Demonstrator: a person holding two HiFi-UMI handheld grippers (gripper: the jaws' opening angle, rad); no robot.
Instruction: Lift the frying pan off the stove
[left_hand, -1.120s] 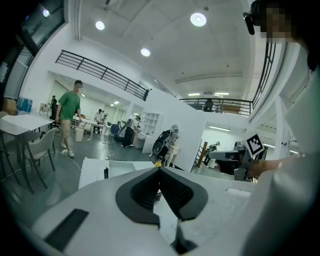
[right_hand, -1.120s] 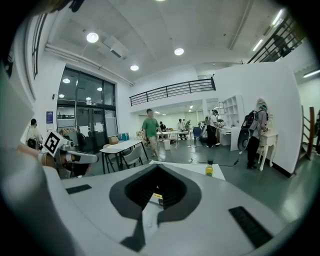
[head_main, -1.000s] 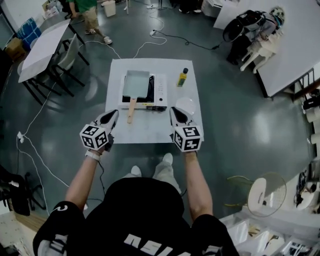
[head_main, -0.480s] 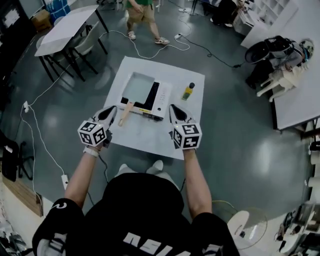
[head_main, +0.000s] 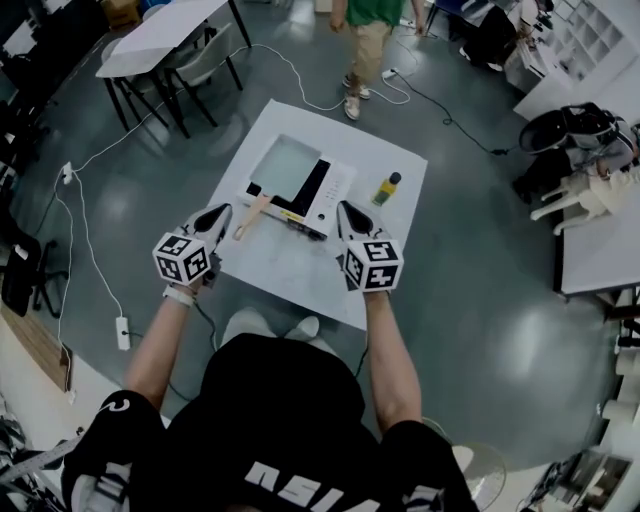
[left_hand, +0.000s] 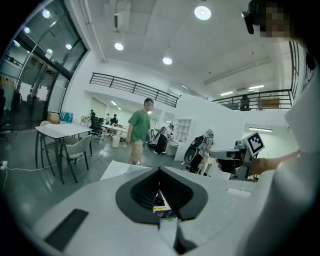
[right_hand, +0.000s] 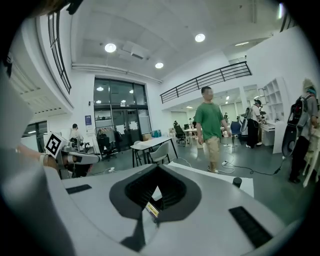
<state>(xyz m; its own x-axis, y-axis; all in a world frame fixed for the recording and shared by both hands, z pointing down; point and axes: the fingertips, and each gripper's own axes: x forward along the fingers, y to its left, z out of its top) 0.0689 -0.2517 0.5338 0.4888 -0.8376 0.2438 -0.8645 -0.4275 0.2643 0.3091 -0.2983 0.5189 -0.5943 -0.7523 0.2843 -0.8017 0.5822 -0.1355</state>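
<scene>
Progress is nil: frying pan (head_main: 283, 165) sits on the stove (head_main: 325, 193) at twelve o'clock on the bench (head_main: 300, 275), with left tool (head_main: 219, 214) and right tool (head_main: 346, 212) closed, empty, short of it.

Frying pan (head_main: 283, 165): rectangular, pale grey, seated level on left of stove (head_main: 332, 192); wooden handle (head_main: 251, 214) overhanging toward the person; stove white, black-topped, on white table (head_main: 300, 272).
</scene>
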